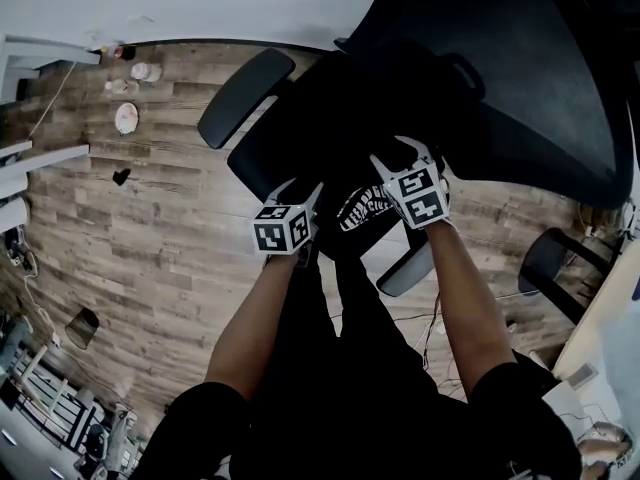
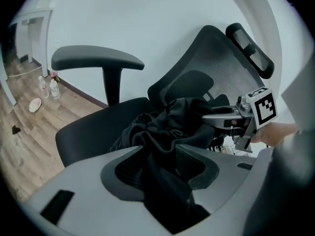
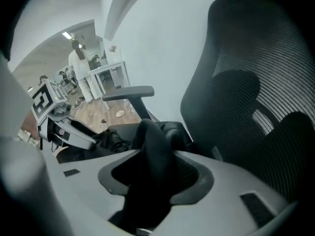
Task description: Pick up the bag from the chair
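Observation:
A black bag (image 1: 365,208) with white lettering lies crumpled on the seat of a black office chair (image 1: 300,128). My left gripper (image 1: 303,194) is at the bag's left side, shut on a fold of its black fabric (image 2: 160,161). At the bag's right side my right gripper (image 1: 398,158) is shut on a thick black strap of the bag (image 3: 150,156). The bag (image 2: 172,119) bunches up ahead of the left jaws, with the right gripper (image 2: 231,118) beyond it. The right gripper view shows the left gripper (image 3: 61,127) across the seat. The mesh backrest (image 3: 256,82) rises close behind.
The chair's armrests (image 1: 245,96) (image 1: 405,268) flank the seat. Bottles and a plate (image 1: 126,118) stand on the wood floor by the wall. White shelving (image 1: 30,158) is at the left, another chair (image 1: 550,258) at the right. People stand far off (image 3: 78,65).

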`<act>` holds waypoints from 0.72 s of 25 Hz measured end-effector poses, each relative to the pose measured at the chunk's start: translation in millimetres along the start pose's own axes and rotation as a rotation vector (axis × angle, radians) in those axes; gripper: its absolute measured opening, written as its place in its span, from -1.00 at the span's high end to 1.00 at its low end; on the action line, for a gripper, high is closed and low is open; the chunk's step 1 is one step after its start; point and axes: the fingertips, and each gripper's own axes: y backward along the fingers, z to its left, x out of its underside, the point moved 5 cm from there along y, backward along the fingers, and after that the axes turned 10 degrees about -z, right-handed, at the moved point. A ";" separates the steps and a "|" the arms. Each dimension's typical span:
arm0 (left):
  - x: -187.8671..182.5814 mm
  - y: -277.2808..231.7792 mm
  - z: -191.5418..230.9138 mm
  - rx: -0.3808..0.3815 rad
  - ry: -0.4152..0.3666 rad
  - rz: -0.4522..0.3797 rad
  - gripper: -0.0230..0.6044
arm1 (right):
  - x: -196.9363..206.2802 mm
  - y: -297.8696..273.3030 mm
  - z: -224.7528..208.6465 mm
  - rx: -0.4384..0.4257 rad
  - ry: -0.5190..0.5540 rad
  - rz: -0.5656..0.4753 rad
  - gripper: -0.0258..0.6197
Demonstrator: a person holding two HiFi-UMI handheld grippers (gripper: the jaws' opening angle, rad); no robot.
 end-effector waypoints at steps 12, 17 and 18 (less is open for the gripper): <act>-29.8 34.1 -31.3 0.088 -0.126 -0.210 0.79 | -14.1 37.5 14.2 0.094 -0.001 -0.179 0.71; -48.2 65.5 -52.6 0.171 -0.211 -0.320 0.79 | -25.9 63.4 19.9 0.122 -0.042 -0.271 0.73; -51.5 71.5 -59.0 0.190 -0.221 -0.340 0.79 | -27.6 68.4 20.4 0.126 -0.054 -0.289 0.73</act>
